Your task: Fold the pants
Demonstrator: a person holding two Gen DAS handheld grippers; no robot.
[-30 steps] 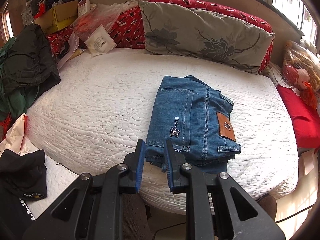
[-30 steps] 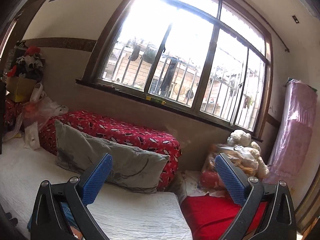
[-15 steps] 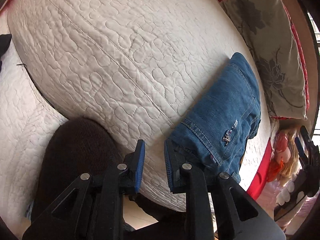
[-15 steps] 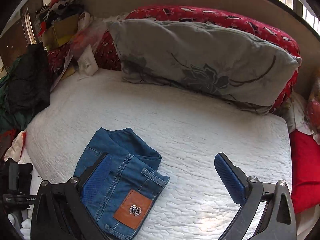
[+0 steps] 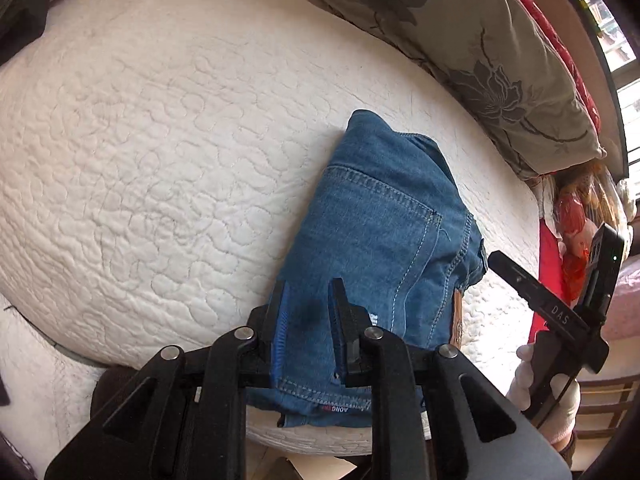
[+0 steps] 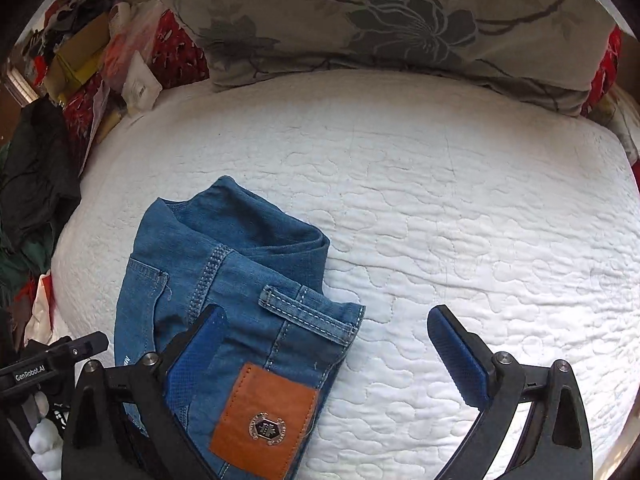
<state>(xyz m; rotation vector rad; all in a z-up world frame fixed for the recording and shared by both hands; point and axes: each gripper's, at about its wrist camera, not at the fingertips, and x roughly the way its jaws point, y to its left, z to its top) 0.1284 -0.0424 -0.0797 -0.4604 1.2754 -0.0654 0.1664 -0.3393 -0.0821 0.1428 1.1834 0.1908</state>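
A pair of blue jeans (image 5: 384,236) lies folded into a compact bundle on the white quilted mattress (image 5: 160,152), near its front edge. My left gripper (image 5: 308,328) sits low over the bundle's near left corner, jaws narrowly apart with denim between them; no clear pinch shows. In the right wrist view the jeans (image 6: 240,280) show their brown leather patch (image 6: 266,420). My right gripper (image 6: 326,356) is wide open just above the bundle's right edge, its left finger (image 6: 192,360) over the denim, its right finger (image 6: 460,356) over bare mattress.
A grey floral pillow (image 6: 400,28) and a red patterned cushion (image 6: 176,52) line the back of the bed. Dark clothes (image 6: 36,176), boxes and bags pile at the left. The right gripper's body (image 5: 560,312) shows at the left view's right edge, by a red cushion (image 5: 550,264).
Both grippers have dropped toward the folded jeans. The left moved from beside the bundle's corner onto it. The right swung down from the window to low over the jeans' right edge.
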